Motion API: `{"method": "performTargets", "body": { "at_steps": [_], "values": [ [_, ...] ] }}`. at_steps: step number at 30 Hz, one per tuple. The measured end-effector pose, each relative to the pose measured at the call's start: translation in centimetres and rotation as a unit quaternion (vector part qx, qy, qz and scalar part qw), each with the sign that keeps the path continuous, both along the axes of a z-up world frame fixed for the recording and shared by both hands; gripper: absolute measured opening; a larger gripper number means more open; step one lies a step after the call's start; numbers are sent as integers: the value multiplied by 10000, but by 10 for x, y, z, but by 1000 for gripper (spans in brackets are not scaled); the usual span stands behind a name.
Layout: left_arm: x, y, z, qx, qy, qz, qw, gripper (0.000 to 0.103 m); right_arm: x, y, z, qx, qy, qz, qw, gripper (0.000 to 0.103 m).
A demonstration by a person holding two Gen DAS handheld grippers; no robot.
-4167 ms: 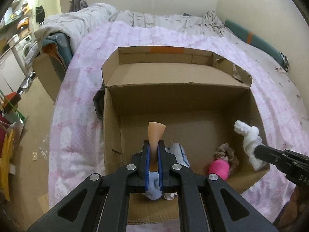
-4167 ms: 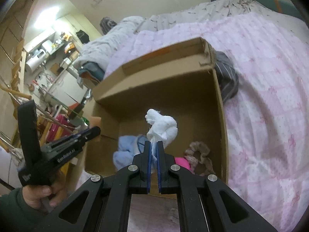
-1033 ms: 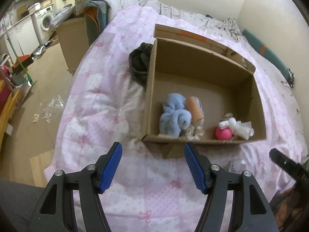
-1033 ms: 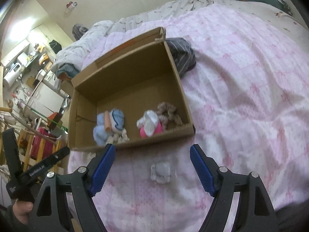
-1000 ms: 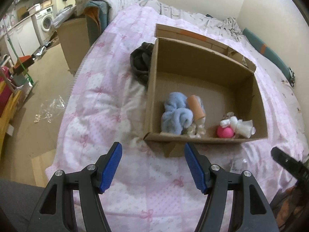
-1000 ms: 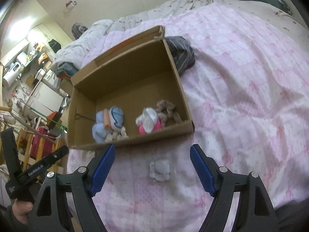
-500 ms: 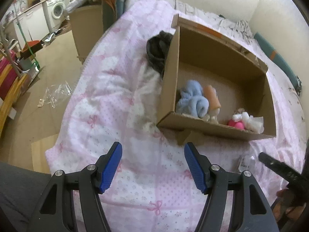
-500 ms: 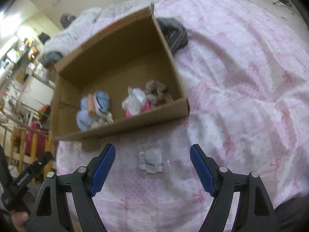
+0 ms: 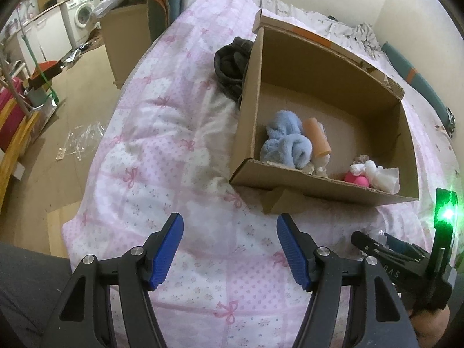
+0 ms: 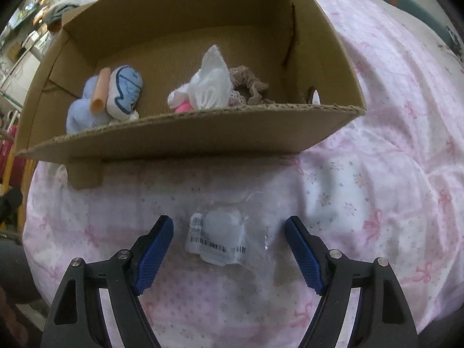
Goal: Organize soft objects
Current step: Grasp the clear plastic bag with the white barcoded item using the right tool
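1. The left tongs point(image 9: 229, 249) hang wide open and empty above the pink quilt point(image 9: 162, 156) on the bed, with the cardboard box point(image 9: 293, 185) at about 1 o'clock from them.
2. The right tongs point(image 10: 229, 249) are spread wide too, holding nothing; their blue pads point(image 10: 153, 255) flank a clear plastic packet point(image 10: 220, 239) that lies flat on the quilt, apart from both pads.
3. That packet holds something white and carries a barcode label; it sits just in front of the box's near wall, at 12 o'clock from the right tongs.
4. Inside the box, at its 9 o'clock side, a light blue fluffy cloth point(image 9: 287, 142) lies bundled with a peach tube-like piece point(image 9: 317, 140) resting against it.
5. Toward 3 o'clock in the box lie a white knotted cloth point(image 10: 210, 88), a pink ball point(image 9: 356, 179) partly under it, and a brown scrunchie point(image 10: 249, 85) beside them.
6. A dark garment point(image 9: 232, 63) lies on the quilt against the box's outer wall at 11 o'clock in the left wrist view.
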State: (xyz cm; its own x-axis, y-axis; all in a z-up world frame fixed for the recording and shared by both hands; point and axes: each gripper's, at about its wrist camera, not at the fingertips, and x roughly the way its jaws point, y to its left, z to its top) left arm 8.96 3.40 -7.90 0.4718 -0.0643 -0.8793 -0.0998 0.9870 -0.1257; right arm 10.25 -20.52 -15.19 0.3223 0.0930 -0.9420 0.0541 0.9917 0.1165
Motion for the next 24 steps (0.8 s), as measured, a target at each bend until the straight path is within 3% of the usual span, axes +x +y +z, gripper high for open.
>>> {"method": "performTargets", "body": {
  "at_steps": [6, 11, 13, 17, 24],
  "values": [
    [1, -2, -1, 23, -17, -28, 10000, 64, 1, 13, -5, -291, 27, 233, 9993, 84],
    [0, -9, 0, 37, -83, -190, 9998, 64, -2, 30, -5, -445, -118, 415, 9981, 38],
    [0, -10, 0, 63, -123, -208, 9997, 64, -3, 29, -1, -348, -176, 393, 9985, 30],
    [-4, -11, -1, 187, -480, -236, 9984, 64, -7, 28, 10, 191, -307, 374, 9986, 28],
    [4, -16, -19, -47, -221, -272, 9994, 64, -30, 25, 52, 1030, -623, 323, 9922, 28]
  ]
}}
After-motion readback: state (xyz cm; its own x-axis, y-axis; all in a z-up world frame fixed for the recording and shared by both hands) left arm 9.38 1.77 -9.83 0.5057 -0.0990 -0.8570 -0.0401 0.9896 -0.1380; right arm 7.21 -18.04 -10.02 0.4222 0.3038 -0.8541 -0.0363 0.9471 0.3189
